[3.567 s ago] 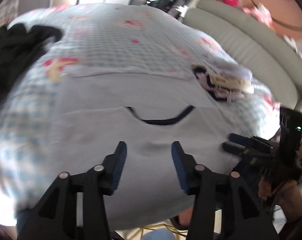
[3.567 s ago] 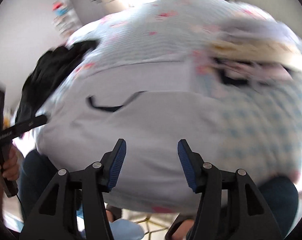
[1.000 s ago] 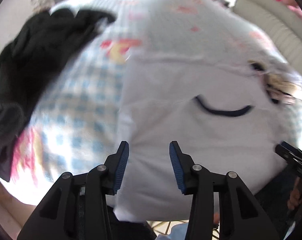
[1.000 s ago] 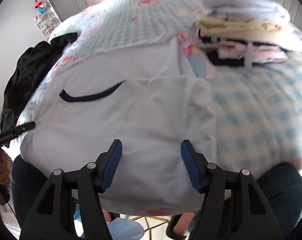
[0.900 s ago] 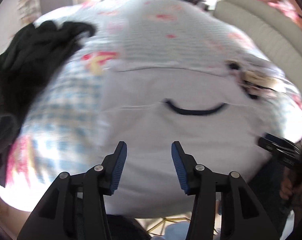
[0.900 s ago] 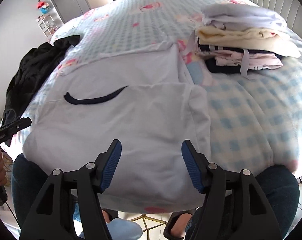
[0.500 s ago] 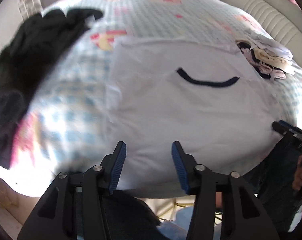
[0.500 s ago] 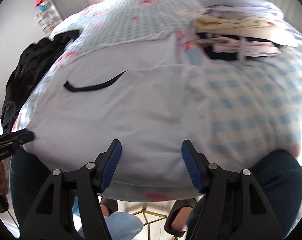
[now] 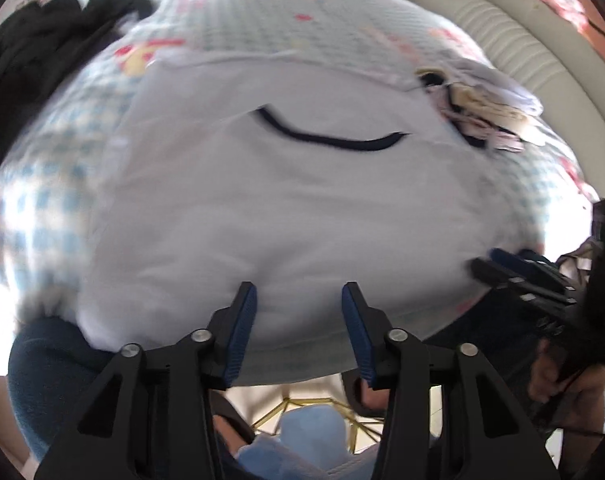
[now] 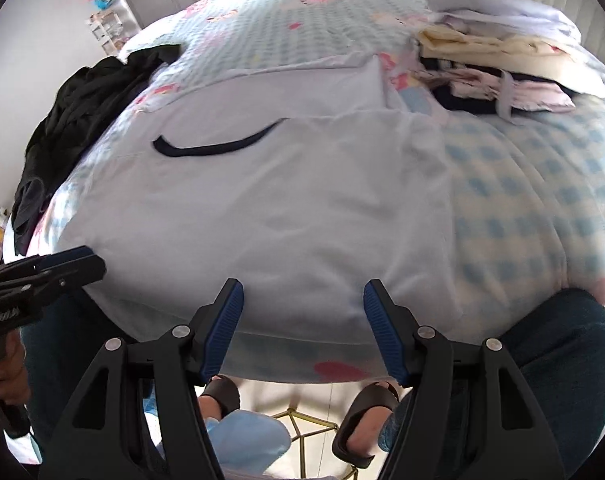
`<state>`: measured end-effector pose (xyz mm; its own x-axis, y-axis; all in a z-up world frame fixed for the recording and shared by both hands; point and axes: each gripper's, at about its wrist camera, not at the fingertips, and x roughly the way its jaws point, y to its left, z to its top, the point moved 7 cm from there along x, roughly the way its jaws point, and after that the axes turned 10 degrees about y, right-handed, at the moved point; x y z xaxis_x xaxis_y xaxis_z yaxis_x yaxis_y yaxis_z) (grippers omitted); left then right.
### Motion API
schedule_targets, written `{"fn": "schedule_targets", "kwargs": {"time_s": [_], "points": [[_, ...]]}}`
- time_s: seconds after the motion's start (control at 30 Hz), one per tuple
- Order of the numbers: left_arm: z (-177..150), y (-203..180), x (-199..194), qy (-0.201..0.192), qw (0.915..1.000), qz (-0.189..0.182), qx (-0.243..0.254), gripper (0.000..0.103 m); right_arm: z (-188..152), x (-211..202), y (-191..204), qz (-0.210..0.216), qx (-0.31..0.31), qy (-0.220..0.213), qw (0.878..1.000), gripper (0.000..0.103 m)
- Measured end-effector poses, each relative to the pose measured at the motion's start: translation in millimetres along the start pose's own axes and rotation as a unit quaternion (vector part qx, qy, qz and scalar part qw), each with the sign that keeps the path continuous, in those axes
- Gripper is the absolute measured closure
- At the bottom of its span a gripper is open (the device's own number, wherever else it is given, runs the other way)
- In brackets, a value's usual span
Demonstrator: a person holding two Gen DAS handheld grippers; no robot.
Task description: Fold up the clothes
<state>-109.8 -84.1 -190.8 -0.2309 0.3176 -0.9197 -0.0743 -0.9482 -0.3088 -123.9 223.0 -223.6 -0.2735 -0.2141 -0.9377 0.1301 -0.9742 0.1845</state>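
A pale blue T-shirt (image 9: 286,208) (image 10: 302,200) with a dark navy neckline lies spread flat on the checked bed, its near edge hanging over the bed's front. My left gripper (image 9: 298,324) is open just at that near edge, nothing between its blue pads. My right gripper (image 10: 302,320) is open too, over the shirt's near hem toward its right side. Each gripper shows in the other's view: the right one (image 9: 514,268) at the shirt's right edge, the left one (image 10: 58,268) at its left edge.
A black garment heap (image 10: 82,96) (image 9: 34,52) lies at the bed's left. A stack of folded clothes (image 10: 498,64) (image 9: 482,112) sits at the right. A padded headboard (image 9: 534,60) runs behind it. A person's knees and sandalled feet (image 10: 362,420) are below the bed edge.
Both grippers have dropped closer to the shirt's near edge. The left view swung back from the bed's left side to face the shirt's middle. Both stay open.
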Motion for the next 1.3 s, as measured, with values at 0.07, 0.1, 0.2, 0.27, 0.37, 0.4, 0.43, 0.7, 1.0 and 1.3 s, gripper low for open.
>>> {"fn": "schedule_targets", "kwargs": {"time_s": [0.07,0.1,0.2,0.27,0.37,0.4,0.43,0.7,1.0,1.3], "points": [[-1.2,5.2,2.6,0.001,0.9999,0.011,-0.004,0.066,-3.8,-0.5,-13.8,0.0,0.016,0.001,1.0,0.039],[-1.9,7.8,3.9,0.002,0.9998,0.016,-0.006,0.066,-5.4,-1.2,-21.1,0.005,0.026,0.003,1.0,0.039],[-4.2,22.0,2.2,-0.002,0.9989,0.043,-0.019,0.064,-11.9,-4.0,-41.1,0.023,0.058,0.004,0.998,0.041],[-5.8,37.9,-3.9,-0.008,0.9985,0.032,-0.044,0.064,-15.3,-6.7,-51.3,0.02,0.073,0.003,0.997,0.041],[-9.7,58.6,-10.0,-0.011,0.9972,0.033,-0.067,0.064,-15.4,-10.9,-60.0,-0.02,0.076,0.003,0.997,0.04],[-12.2,63.2,-10.0,-0.009,0.9967,0.048,-0.064,0.064,-15.6,-12.6,-62.0,-0.024,0.078,0.002,0.997,0.04],[-13.6,67.9,-8.6,-0.005,0.9957,0.068,-0.062,0.064,-15.9,-13.8,-63.9,-0.027,0.08,0.001,0.996,0.039],[-15.2,76.0,-18.8,-0.023,0.996,0.045,-0.074,0.059,-21.0,-2.9,-69.1,-0.035,0.096,0.018,0.995,0.039],[-8.3,67.6,2.7,-0.01,0.9929,0.112,-0.041,0.057,-13.1,7.7,-40.3,-0.027,0.05,0.009,0.998,0.037],[-7.4,98.7,-21.8,-0.026,0.9872,0.141,-0.069,0.057,-18.9,13.2,-62.6,-0.062,0.099,0.011,0.993,0.034]]}}
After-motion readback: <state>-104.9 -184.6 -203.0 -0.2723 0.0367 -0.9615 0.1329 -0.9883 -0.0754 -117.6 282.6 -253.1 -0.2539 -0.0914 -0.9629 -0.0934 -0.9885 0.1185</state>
